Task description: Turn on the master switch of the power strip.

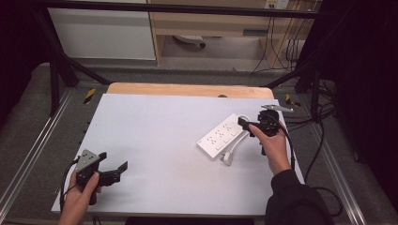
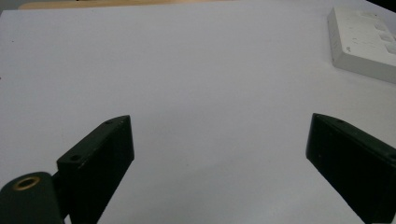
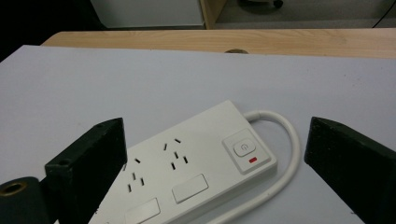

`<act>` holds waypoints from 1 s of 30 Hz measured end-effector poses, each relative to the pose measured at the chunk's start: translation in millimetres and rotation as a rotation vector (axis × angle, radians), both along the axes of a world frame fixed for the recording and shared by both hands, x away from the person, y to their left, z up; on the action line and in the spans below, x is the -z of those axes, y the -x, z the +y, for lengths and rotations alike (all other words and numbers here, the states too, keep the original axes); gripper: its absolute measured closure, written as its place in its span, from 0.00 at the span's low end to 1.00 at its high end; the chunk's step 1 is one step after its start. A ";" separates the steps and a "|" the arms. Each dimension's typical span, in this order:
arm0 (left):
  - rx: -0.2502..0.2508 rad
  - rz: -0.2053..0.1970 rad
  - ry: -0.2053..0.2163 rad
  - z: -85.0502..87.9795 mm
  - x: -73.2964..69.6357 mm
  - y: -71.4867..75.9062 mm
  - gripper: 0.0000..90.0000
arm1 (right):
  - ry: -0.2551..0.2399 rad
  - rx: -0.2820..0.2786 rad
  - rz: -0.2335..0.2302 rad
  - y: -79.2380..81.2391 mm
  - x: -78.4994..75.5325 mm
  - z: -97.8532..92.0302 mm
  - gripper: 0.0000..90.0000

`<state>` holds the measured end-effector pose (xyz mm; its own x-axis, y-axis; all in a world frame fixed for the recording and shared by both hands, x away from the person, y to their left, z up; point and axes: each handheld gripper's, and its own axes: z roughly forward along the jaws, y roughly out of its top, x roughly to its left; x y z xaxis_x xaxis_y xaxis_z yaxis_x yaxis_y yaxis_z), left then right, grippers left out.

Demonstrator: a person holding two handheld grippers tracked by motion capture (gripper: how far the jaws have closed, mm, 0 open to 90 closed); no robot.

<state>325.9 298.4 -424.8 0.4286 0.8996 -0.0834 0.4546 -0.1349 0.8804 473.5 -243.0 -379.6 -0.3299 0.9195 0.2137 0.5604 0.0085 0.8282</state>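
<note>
Lying on the white sheet covering the bench [image 1: 141, 122], a white power strip [image 1: 220, 137] sits toward the right side, its cord [image 3: 285, 154] looping beside it. The right gripper [image 3: 215, 154] hovers just beside its switch end, fingers [image 3: 88, 158] spread wide with the strip between them. The left gripper [image 2: 219, 154] is well apart, fingers open and empty. Any writing on the strip is too small to read.

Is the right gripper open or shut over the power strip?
Open: right gripper jaws stand wide apart, power strip between them, untouched.
</note>
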 end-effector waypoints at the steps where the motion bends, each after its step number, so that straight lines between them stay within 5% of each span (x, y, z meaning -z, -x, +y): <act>1: 0.000 0.000 0.000 0.1 -0.1 0.0 0.09 | 0.007 0.001 -0.003 2.1 -1.8 -0.3 0.07; 7: -0.001 -0.001 0.001 0.0 0.0 0.3 0.09 | -0.021 -0.015 -0.063 18.9 -10.0 -7.2 0.05; 30: -0.005 0.002 0.001 0.8 -0.1 0.6 0.09 | 0.056 -0.016 -0.146 76.9 2.9 -30.2 0.04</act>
<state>325.3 299.3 -424.7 0.4236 0.9018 -0.0855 0.4571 -0.1313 0.8797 396.6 -273.2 -382.5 -0.3683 0.9230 0.1111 0.4335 0.0648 0.8988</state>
